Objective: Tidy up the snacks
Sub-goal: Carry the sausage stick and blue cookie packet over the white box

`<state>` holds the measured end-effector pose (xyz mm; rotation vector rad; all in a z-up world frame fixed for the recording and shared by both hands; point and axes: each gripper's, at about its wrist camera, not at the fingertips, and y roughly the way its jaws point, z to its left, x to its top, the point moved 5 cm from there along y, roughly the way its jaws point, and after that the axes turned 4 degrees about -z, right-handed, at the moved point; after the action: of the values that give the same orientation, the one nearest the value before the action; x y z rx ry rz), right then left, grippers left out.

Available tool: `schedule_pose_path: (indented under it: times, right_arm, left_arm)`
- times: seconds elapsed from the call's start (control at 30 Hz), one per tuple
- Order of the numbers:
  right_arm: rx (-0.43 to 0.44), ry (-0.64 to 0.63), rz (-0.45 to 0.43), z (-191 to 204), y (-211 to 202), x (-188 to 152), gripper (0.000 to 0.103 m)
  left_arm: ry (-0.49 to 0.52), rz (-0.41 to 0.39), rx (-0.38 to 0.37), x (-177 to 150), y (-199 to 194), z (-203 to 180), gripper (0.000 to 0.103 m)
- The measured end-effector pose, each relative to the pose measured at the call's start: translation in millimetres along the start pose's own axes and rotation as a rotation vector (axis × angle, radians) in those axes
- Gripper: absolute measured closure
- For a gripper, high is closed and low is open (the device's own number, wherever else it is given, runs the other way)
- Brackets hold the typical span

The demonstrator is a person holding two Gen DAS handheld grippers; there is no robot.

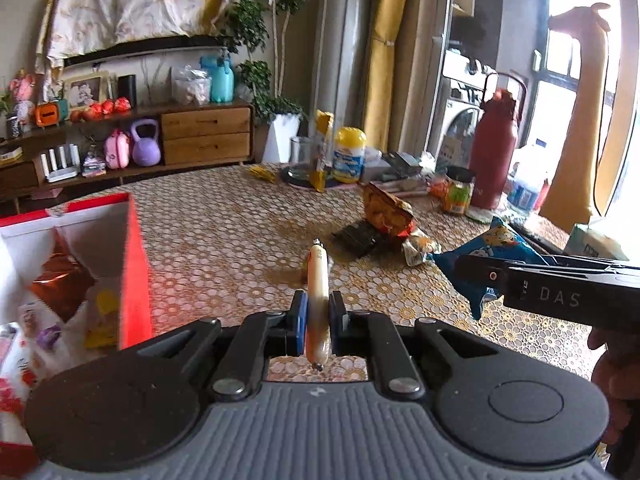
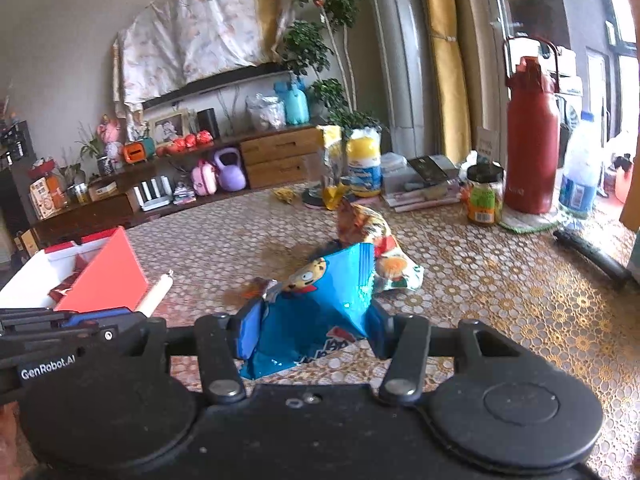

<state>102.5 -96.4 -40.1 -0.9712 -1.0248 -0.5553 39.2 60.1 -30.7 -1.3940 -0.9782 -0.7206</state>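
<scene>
My left gripper is shut on a pale sausage stick and holds it above the table, just right of the red box. The stick also shows in the right wrist view. My right gripper is shut on a blue snack bag with a cartoon face; it also shows in the left wrist view. The red box holds several snack packs. More snacks lie mid-table: an orange bag and a small white pack.
The table has a gold lace cloth. At its far side stand a yellow-lidded tub, a glass, a jar, a red flask and a water bottle. A black bar lies at the right.
</scene>
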Motion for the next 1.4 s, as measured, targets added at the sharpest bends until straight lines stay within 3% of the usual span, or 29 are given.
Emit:
schedule_pose_path:
  times: [0.47,1.4]
  right_arm:
    - [0.118,-0.069,-0.045,62,-24,13,0.052]
    - [0.263,-0.142,-0.044,129,-35,15,0.052]
  left_arm:
    - [-0.074,-0.052,0.095,0,-43,48,0.092]
    - [-0.119,-0.103,0.226,7,-81,104,0.092]
